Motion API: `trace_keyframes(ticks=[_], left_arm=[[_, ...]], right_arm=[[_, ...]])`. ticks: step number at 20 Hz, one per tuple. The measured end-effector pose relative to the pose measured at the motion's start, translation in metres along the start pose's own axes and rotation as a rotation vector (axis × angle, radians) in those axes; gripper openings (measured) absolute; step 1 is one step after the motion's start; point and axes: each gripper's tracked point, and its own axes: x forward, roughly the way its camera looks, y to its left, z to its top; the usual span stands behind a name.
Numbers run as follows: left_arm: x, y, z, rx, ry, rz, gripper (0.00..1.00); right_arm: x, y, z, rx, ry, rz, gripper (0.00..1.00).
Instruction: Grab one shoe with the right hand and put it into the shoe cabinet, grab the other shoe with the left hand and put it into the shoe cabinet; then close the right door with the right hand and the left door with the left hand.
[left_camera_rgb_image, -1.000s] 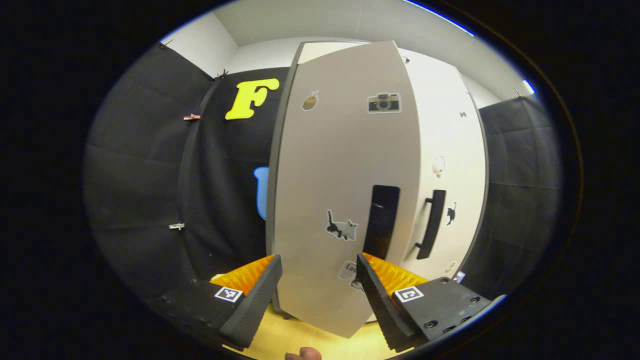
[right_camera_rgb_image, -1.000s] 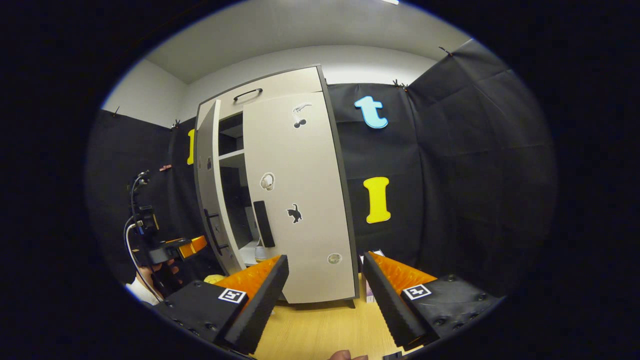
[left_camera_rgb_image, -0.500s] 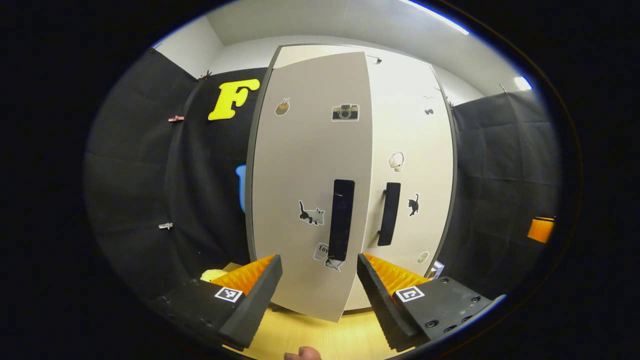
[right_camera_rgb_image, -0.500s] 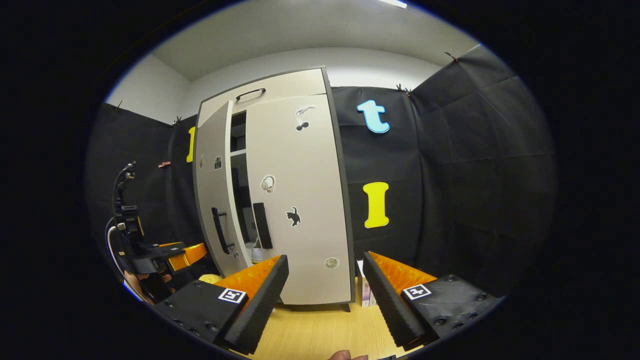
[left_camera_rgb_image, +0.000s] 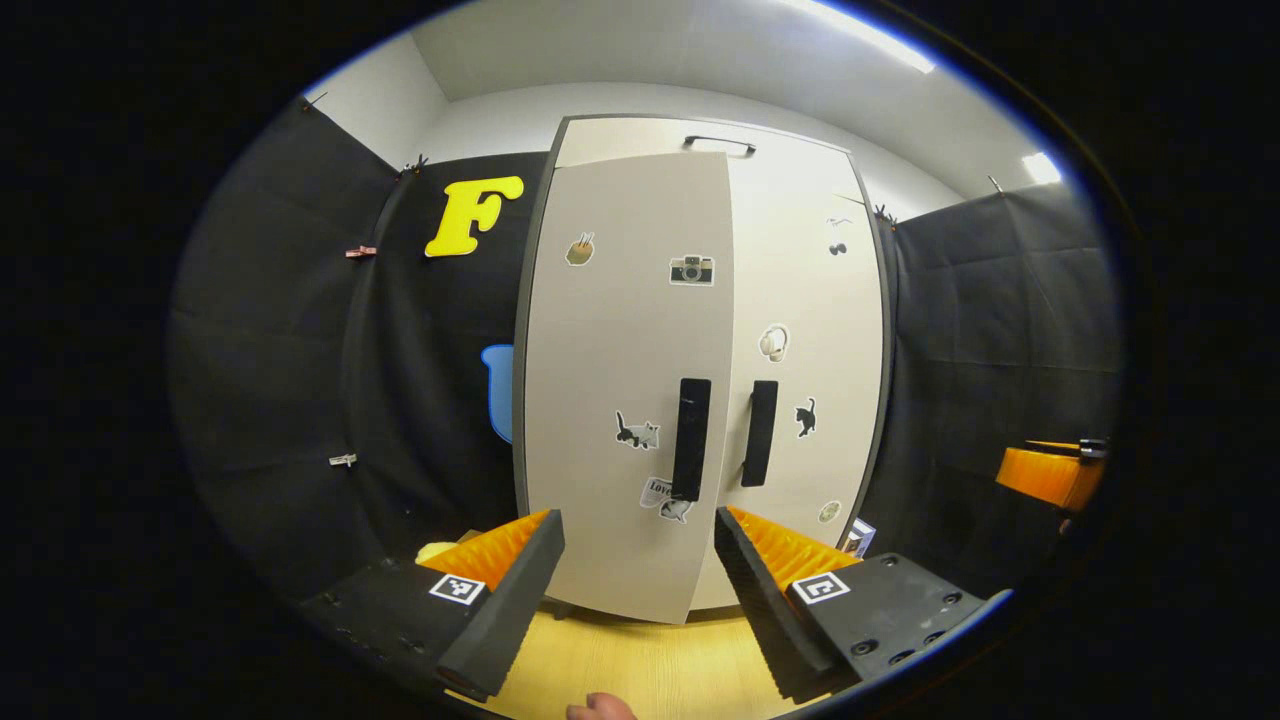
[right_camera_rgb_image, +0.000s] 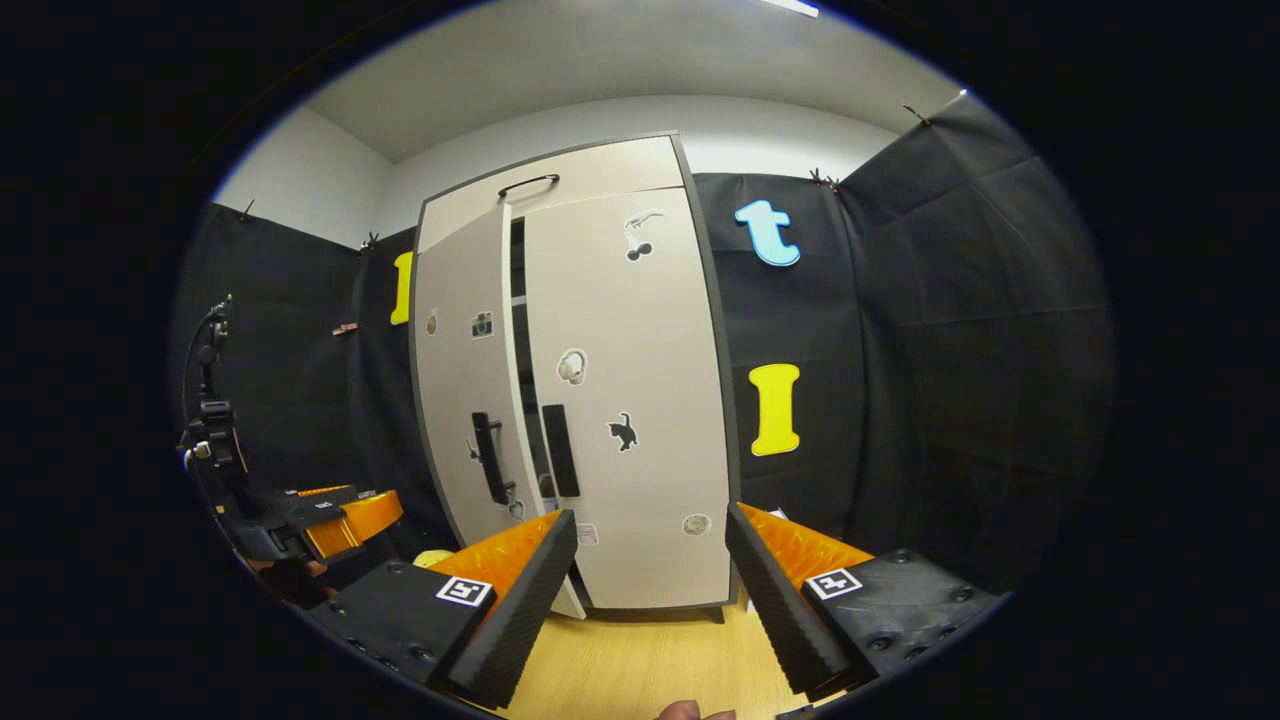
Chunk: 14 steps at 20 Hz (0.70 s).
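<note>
The shoe cabinet (left_camera_rgb_image: 700, 380) stands upright on the wooden floor (left_camera_rgb_image: 640, 670) at twelve o'clock in the left gripper view, against the black cloth wall. Its right door (left_camera_rgb_image: 810, 380) lies flush with the frame, while the left door (left_camera_rgb_image: 620, 400) stands slightly ajar, its free edge out in front of the right door's; in the right gripper view a narrow dark gap (right_camera_rgb_image: 520, 340) runs between the two. Each door carries a dark vertical handle (left_camera_rgb_image: 692, 438) near the middle seam, and a third handle (left_camera_rgb_image: 718, 146) sits on the top panel. Stickers dot the doors: a camera (left_camera_rgb_image: 691, 269), a cat (left_camera_rgb_image: 636, 432) and a small printed label (left_camera_rgb_image: 657, 492) whose writing is too small to read on the left door; headphones (left_camera_rgb_image: 771, 343), a black cat (left_camera_rgb_image: 805, 416) and a round sticker (left_camera_rgb_image: 829, 512) on the right. The shoes are out of sight; a pale yellow object (left_camera_rgb_image: 437, 549) lies on the floor at eight o'clock beside the cabinet's foot, too hidden to identify. The left gripper (left_camera_rgb_image: 638, 570) hangs before the left door without touching it, jaws released and spread wide with nothing between them. The right gripper (right_camera_rgb_image: 650, 580) faces the right door, clear of it, its jaws likewise parted and empty; it also shows at three o'clock in the left gripper view.
</note>
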Motion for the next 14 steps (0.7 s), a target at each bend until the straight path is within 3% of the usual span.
trace_keyframes(ticks=[14], left_arm=[[-0.014, 0.003, 0.007, 0.001, -0.007, -0.031, 0.95]], right_arm=[[0.000, 0.022, 0.000, -0.015, -0.009, 0.008, 0.98]])
